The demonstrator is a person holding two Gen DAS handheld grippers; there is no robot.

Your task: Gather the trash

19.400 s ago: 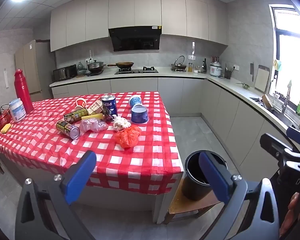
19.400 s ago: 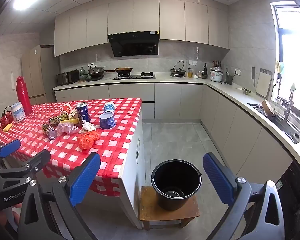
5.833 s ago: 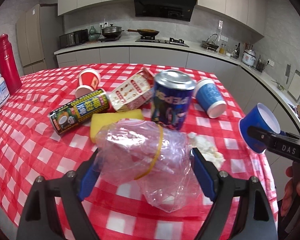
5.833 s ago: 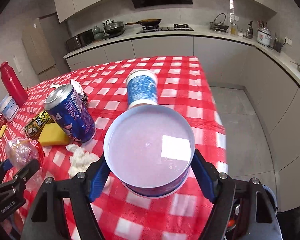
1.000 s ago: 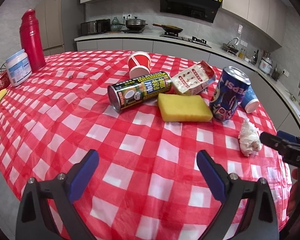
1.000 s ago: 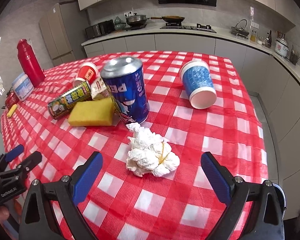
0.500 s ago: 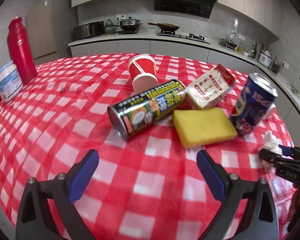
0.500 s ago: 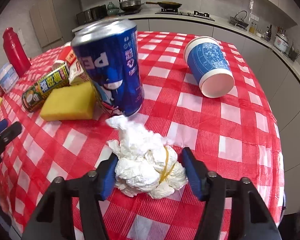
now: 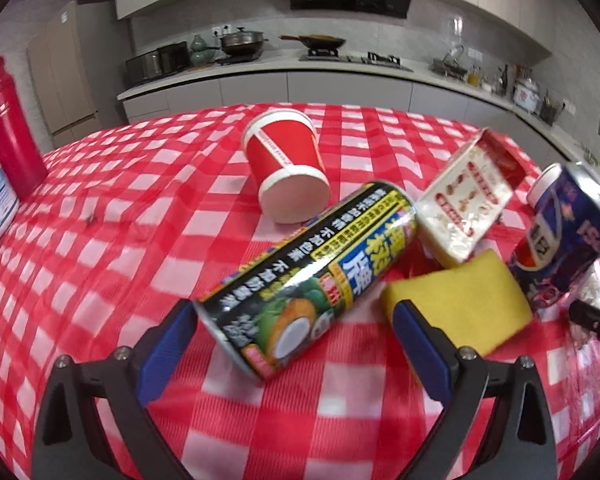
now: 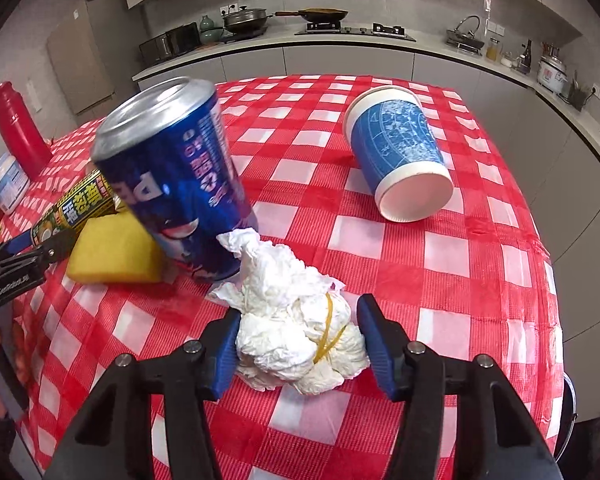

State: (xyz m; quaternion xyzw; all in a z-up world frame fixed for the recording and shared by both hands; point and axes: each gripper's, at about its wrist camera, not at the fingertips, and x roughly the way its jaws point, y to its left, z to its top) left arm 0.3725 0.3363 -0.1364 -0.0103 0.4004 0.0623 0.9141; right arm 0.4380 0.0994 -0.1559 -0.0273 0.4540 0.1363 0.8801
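My left gripper (image 9: 292,344), spread wide, has closed in on the lying coconut-drink can (image 9: 308,276), now between its fingers. My right gripper (image 10: 296,340) has just clamped the tissue wad (image 10: 296,320) on the table (image 10: 480,280), ready to bin.

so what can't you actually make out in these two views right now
- Trash bin: in neither view; only a dark sliver at the right wrist view's lower right edge.
- Blue cup: left wrist view, mostly hidden behind the blue can.
- Paper wad: left wrist view, behind that can.
- Snack carton: right wrist view, hidden by the can.
- Red bottle: blurred.
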